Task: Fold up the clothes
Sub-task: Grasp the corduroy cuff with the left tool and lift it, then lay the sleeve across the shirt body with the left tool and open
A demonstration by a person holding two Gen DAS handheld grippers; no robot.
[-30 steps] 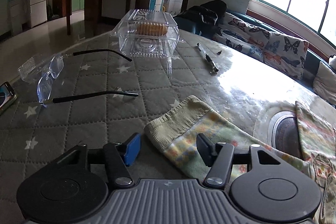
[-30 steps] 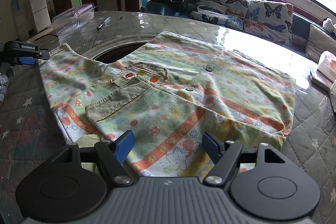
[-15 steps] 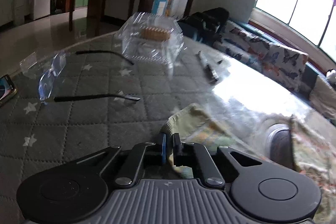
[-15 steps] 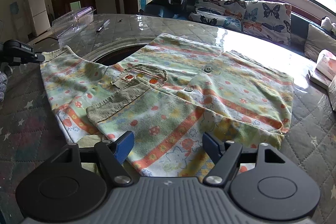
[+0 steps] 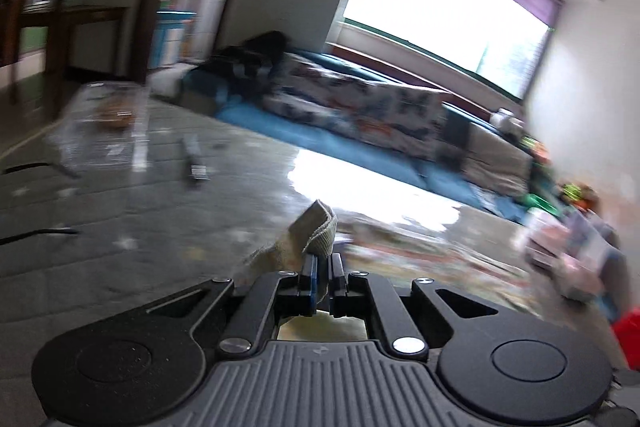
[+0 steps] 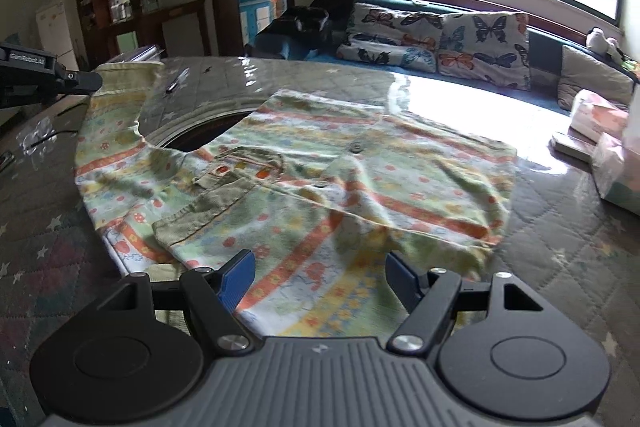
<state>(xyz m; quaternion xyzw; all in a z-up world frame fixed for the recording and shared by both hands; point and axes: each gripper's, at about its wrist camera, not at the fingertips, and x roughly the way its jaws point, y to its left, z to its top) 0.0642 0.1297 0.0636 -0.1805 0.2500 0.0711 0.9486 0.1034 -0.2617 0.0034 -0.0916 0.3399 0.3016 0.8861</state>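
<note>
Ribbed cuff of a flowered shirt pinched in the left gripper, right gripper waiting open

Cotton shirt (image 6: 304, 179) lies spread across the middle of the right wrist view on the quilted table (image 6: 48, 251); at the upper left of that frame the left gripper (image 6: 86, 82) is clenched on the sleeve cuff (image 5: 316, 235), and the sleeve (image 6: 116, 131) runs from there down to the shirt body. The sleeve's long axis points from upper left toward centre, so the fold would carry the cuff rightward over the body, and the left hand is the nearer one. At lower centre the right gripper (image 6: 320, 277) hangs released over the near hem, pads clear of the cloth. A second ago the left jaws stood wide around the flat cuff; now they are closed and the cuff is lifted off the table, the left view blurred
</note>
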